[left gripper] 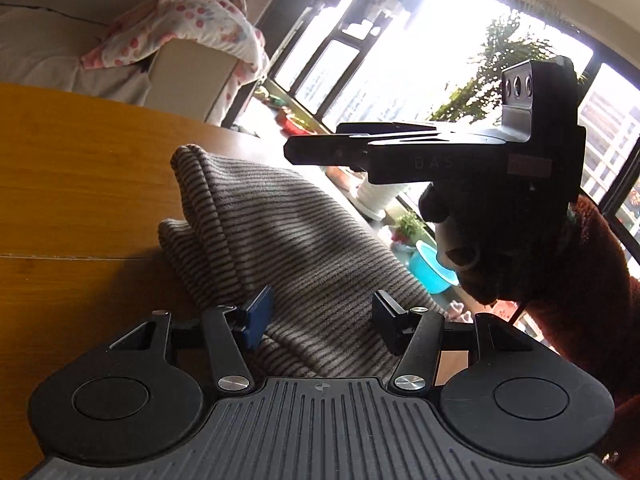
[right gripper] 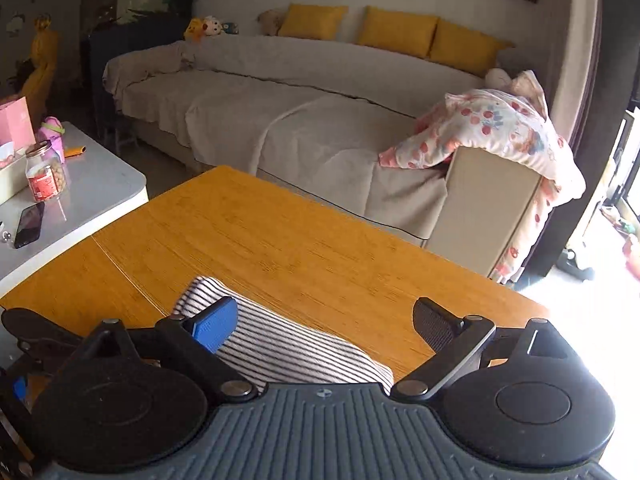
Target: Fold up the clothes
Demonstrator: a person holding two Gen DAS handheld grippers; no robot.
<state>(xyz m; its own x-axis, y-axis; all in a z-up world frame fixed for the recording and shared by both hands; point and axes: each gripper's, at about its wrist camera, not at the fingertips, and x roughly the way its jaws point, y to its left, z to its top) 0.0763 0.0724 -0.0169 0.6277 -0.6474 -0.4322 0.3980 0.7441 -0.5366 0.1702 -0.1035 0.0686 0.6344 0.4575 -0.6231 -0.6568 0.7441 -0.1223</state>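
Orange wooden table (right gripper: 304, 240) with a seam line, in a living room: long beige-covered sofa (right gripper: 280, 120) with yellow cushions (right gripper: 394, 30) behind it, floral blanket (right gripper: 500, 128) draped over the sofa arm, bright window (left gripper: 420, 60) with plants outside, washed out. Striped garment (left gripper: 288, 248) lies folded in a bunch on the table, near edge hidden under both gripper bodies. Left gripper (left gripper: 320, 320) fingers apart, straddling the cloth, not pinching it. Right gripper (right gripper: 324, 320) fingers wide apart above the garment's end, nothing clamped. White side table (right gripper: 88, 188) at left holds a clear jar (right gripper: 45, 172) of brownish snacks, a phone (right gripper: 29, 224), and a pink box (right gripper: 16, 120) cut off by the frame. Blue basin (left gripper: 430, 268) below the window, contents unreadable.
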